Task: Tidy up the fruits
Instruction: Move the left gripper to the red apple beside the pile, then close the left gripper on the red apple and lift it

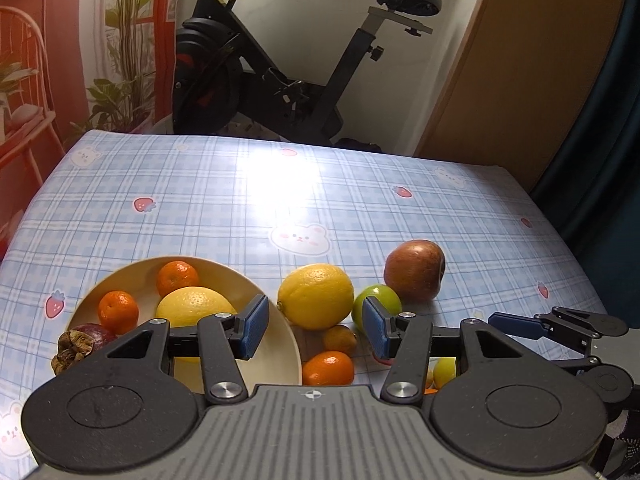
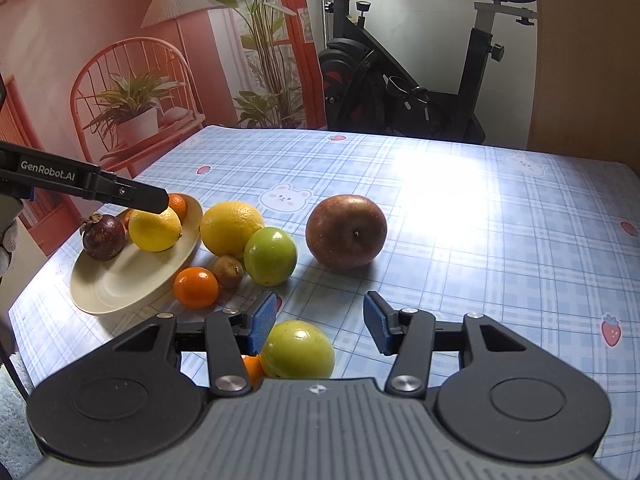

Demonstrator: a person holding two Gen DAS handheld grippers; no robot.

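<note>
A cream plate holds a lemon, two mandarins and a purple mangosteen. Beside it on the table lie a second lemon, a green fruit, a kiwi, a mandarin and a red-brown apple. My left gripper is open above the plate's right edge and the loose fruit. My right gripper is open, with another green fruit low between its fingers.
The table wears a blue checked cloth with bears and strawberries. An exercise bike stands behind the far edge. A wooden panel is at the back right. A small orange fruit peeks under my right gripper.
</note>
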